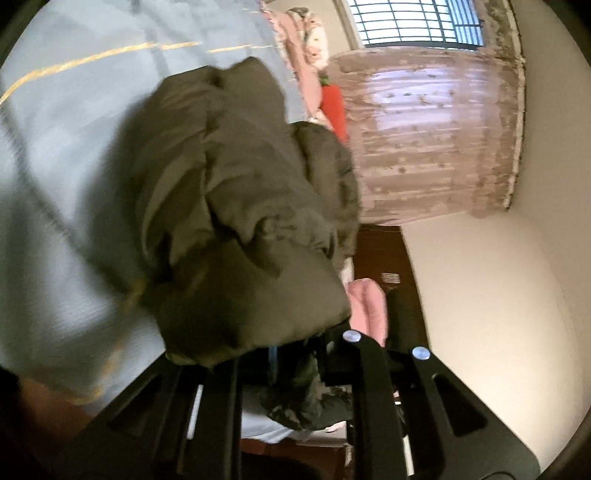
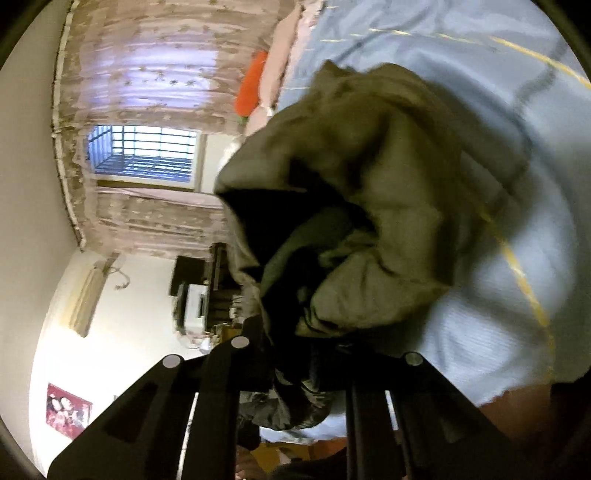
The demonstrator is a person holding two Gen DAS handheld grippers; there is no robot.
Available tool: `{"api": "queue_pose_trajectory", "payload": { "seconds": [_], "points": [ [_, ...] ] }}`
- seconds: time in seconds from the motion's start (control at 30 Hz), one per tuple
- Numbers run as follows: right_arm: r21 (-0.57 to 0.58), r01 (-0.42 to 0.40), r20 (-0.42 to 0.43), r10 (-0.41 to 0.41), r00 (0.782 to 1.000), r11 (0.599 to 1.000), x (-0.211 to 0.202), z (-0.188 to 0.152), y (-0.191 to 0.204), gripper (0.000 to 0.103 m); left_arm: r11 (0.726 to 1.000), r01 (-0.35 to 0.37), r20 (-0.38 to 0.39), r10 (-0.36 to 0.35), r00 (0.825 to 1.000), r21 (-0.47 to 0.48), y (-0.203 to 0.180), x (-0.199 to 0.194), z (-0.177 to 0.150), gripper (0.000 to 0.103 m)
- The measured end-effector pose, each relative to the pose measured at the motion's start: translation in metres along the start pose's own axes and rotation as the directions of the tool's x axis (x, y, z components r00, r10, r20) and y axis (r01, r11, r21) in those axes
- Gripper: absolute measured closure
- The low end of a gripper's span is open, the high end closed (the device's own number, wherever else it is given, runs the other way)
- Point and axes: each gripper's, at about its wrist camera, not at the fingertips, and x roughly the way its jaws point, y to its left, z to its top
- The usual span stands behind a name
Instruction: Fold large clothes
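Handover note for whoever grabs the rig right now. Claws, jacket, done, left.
Left claw: shut on the olive jacket, fabric bunched between its fingers.
Right claw: shut on the same jacket, by another edge.
Jacket: crumpled and hanging in the air between both claws, over the pale blue bedspread. Views are motion-blurred.
Done: jacket picked up. No fold visible.
Left: probably lay it flat on the bed, then fold it.

Dim room, daylight from the window [image 1: 413, 22]

Motion blur smears both views; fisheye bends the edges; the curtain [image 2: 147, 74] glows backlit.
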Motion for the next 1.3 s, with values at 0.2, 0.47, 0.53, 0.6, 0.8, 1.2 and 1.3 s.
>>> {"api": "queue_pose_trajectory", "payload": {
  "seconds": [0.2,0.47,0.53,0.6,0.8,1.2,1.3],
  "points": [
    [-0.017,-0.08,-0.03,0.08,0.996,0.997,0.033,0.052,0.056,0.089,0.997,0.069,-0.007,-0.069,0.998,-0.025,-0.047,0.028,0.053,0.087],
    [-0.057,-0.081,-0.049,0.078,0.996,0.995,0.115,0.147,0.094,0.089,0.999,0.053,-0.003,-0.053,0.999,0.007,-0.1,0.11,0.152,0.087],
    [-0.068,-0.061,-0.053,0.058,0.997,0.996,0.145,0.172,0.096,0.089,1.0,0.016,0.011,-0.016,1.0,0.013,-0.103,0.137,0.182,0.087],
    [-0.087,-0.012,-0.04,0.009,0.999,0.996,0.179,0.199,0.092,0.089,0.999,-0.046,0.017,0.045,0.999,0.03,-0.102,0.171,0.211,0.087],
    [-0.184,0.187,-0.022,-0.195,0.981,0.965,0.259,0.239,0.071,0.089,0.957,-0.266,0.021,0.266,0.964,0.116,-0.069,0.249,0.252,0.087],
    [-0.27,0.178,-0.01,-0.187,0.982,0.946,0.268,0.217,0.112,0.001,0.849,-0.429,0.168,0.395,0.903,0.309,-0.096,0.231,0.254,0.002],
    [-0.439,0.227,0.129,-0.19,0.973,0.869,0.239,0.191,0.162,0.001,0.74,-0.552,0.338,0.444,0.83,0.385,-0.144,0.197,0.238,0.002]
  ]
}}
